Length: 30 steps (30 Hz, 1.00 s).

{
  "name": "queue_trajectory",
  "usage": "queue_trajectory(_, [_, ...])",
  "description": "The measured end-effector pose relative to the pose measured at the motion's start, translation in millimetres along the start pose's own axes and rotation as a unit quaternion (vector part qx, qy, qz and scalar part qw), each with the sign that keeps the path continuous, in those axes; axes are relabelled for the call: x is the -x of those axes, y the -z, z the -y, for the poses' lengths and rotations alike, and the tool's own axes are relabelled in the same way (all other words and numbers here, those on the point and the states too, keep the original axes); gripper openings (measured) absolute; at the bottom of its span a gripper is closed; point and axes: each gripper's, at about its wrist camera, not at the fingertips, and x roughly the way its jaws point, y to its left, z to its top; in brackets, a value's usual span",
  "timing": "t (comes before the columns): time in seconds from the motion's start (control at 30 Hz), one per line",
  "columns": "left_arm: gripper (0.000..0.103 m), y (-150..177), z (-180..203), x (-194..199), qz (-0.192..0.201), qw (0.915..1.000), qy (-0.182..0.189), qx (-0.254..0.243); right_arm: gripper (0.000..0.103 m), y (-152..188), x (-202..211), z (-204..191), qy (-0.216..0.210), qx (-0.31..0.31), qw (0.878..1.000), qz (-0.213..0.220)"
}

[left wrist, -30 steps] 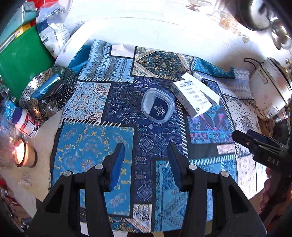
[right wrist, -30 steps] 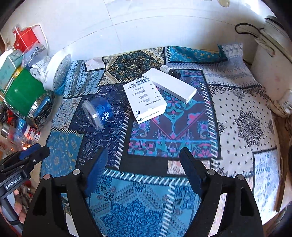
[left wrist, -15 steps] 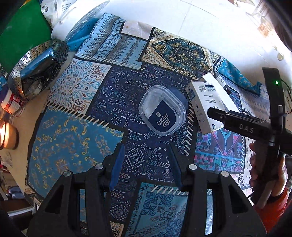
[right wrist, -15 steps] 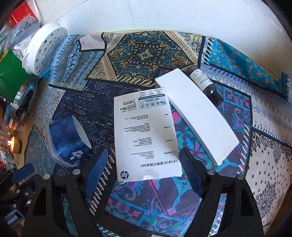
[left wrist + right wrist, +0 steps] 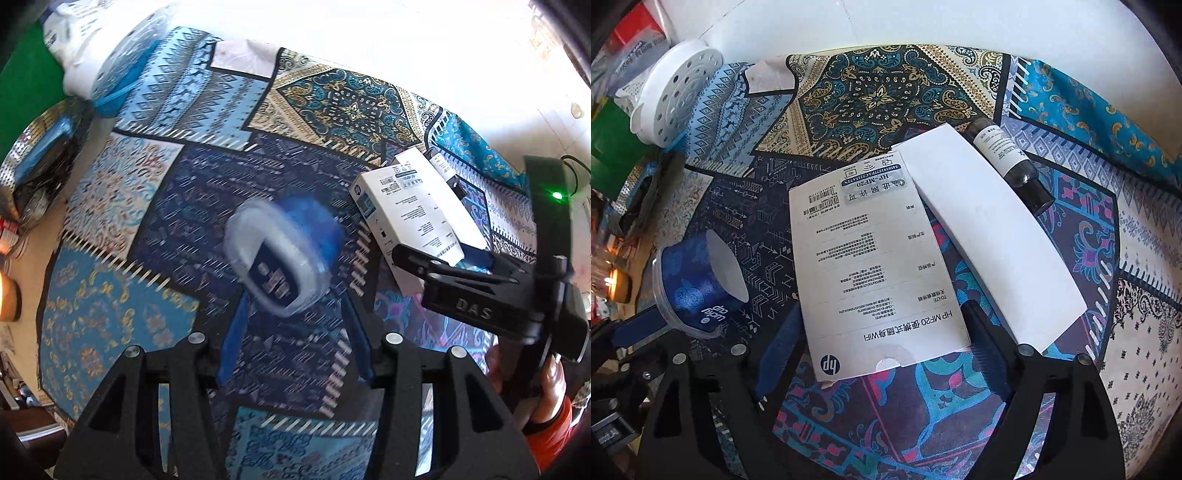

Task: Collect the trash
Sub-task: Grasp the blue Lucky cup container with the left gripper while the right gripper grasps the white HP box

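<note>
Nothing collected yet: left tool (image 5: 293, 338) opening, empty, just short of cup (image 5: 280, 254); right tool (image 5: 882, 354) widening round HP box (image 5: 875, 266) beside cup, unpinched

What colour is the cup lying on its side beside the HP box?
Dark blue with a clear lid: the cup shows best in the right wrist view.
</note>
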Motion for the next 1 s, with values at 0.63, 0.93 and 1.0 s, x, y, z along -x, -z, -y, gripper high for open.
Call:
queue_trajectory(0.63, [0.066,-42.0,17.6,-58.6,-0.005,0.9985,-0.043,0.032,0.083,27.5,45.4,27.0,-0.025,-0.008,0.998,0.050])
queue_trajectory(0.93, [0.063,-52.4,14.2,-67.7,0.042,0.9943,-0.088,0.044,0.083,46.6,62.0,30.8,-0.014,-0.005,0.998,0.056])
queue_trajectory(1.0, [0.061,-49.5,11.9,-64.9,0.050,0.9935,-0.092,0.045,0.083,50.3,64.6,32.7,-0.014,-0.009,0.998,0.058])
